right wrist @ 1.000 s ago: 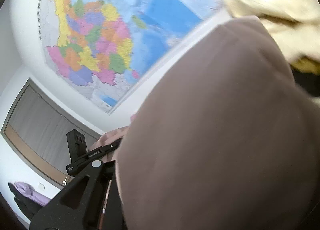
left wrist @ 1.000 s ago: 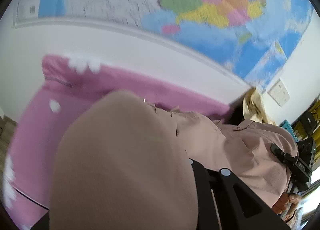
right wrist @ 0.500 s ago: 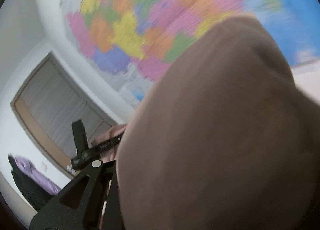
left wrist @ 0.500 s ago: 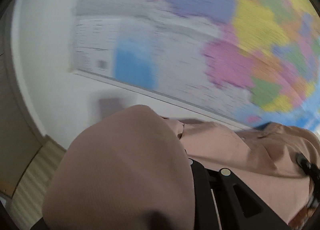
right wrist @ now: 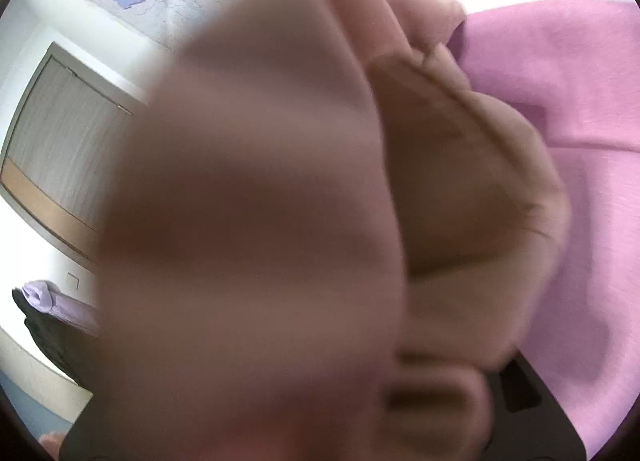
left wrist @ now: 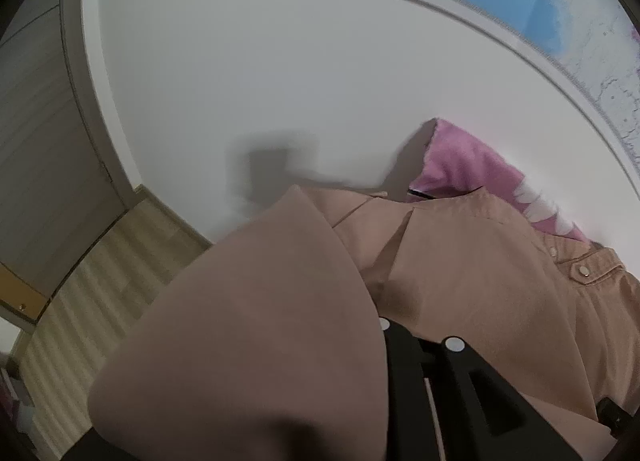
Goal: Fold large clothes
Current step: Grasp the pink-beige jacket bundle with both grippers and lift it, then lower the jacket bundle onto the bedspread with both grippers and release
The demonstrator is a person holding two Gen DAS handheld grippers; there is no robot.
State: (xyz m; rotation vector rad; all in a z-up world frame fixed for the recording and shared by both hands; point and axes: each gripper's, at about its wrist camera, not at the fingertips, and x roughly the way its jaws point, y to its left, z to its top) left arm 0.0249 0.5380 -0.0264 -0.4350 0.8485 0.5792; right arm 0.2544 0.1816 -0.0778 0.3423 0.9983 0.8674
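Note:
A large peach-pink button shirt (left wrist: 460,273) hangs from both grippers. In the left wrist view its cloth drapes over the left finger and fills the lower half; my left gripper (left wrist: 384,341) is shut on the shirt, with the black right finger (left wrist: 452,393) showing. In the right wrist view the shirt (right wrist: 460,189) bunches close to the lens and blurs; my right gripper (right wrist: 400,361) is mostly hidden under the cloth and seems shut on it. A pink cloth surface (right wrist: 560,109) lies beyond the shirt, and also shows in the left wrist view (left wrist: 472,165).
A white wall (left wrist: 280,81) with a world map (left wrist: 560,21) stands behind. A grey door (right wrist: 64,141) and wood floor (left wrist: 120,261) lie to the left. A purple and black pile (right wrist: 44,313) sits at the far left.
Both grippers have swung downward with the shirt: the map has slid up out of view and the pink surface has come back in. The shirt has bunched closer to the right lens.

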